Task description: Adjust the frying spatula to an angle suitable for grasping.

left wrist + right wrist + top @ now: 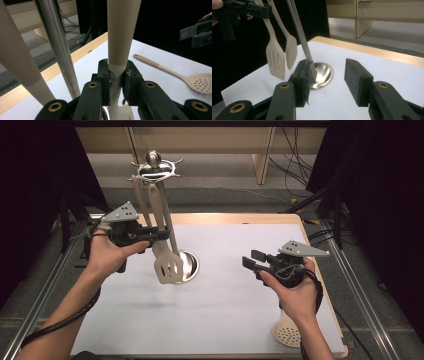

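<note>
Left gripper view: left tool (pixel 116 82) is pinched on the handle of the slotted spatula (pixel 168 264), pads biting where the thick grip narrows to the thin neck. The spatula hangs upright beside the steel pole (pixel 60 50) of the utensil stand (pixel 156 170), next to a second spatula (pixel 291 47); its blade sits over the stand's round base (pixel 190 265), near the left of the table (pixel 240 305).

High view: right tool (pixel 253 259) hovers over the right side of the table, jaws spread, nothing between them. A skimmer spoon (pixel 200 83) lies flat on the table by the right forearm.

Handling, my read: the spatula looks like light, stiff wood or plastic with a smooth matte finish, not fragile. The long lever means the blade will swing if gripped loosely. The handle taper helps here: the pads sit in the waist, so it shouldn't slide down. Best hold is where it is now, or slightly higher on the thick part for more pad contact. Whether the top is on the stand's hook, I can't tell.
</note>
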### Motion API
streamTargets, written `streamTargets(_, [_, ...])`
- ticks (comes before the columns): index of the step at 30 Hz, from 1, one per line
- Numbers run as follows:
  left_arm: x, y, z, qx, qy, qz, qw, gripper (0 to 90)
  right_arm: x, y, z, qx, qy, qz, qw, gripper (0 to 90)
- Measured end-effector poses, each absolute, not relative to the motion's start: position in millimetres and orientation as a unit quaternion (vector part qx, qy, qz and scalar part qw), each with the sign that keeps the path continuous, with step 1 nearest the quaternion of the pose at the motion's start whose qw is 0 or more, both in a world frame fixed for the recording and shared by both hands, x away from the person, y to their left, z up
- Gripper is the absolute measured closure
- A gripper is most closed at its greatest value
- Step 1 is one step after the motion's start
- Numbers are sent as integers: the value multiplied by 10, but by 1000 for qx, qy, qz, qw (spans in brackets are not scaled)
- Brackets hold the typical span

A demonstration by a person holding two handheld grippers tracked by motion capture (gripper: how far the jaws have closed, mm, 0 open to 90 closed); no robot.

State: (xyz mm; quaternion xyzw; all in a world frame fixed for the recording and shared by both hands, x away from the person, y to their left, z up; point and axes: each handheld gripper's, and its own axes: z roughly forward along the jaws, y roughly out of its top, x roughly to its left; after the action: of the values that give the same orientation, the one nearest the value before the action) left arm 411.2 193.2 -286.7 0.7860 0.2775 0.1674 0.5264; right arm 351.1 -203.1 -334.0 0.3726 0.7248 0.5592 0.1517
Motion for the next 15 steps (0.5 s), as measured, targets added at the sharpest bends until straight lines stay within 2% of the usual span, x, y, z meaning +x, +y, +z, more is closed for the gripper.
streamTargets(3, [4132,1930,-2873,787,278,163,527,775,3508,-2022,-3343,376,723,562,142,564])
streamTargets(15, [4198,1951,-2844,788,281,157,525,775,3503,-2028,-3331,376,724,559,150,564])
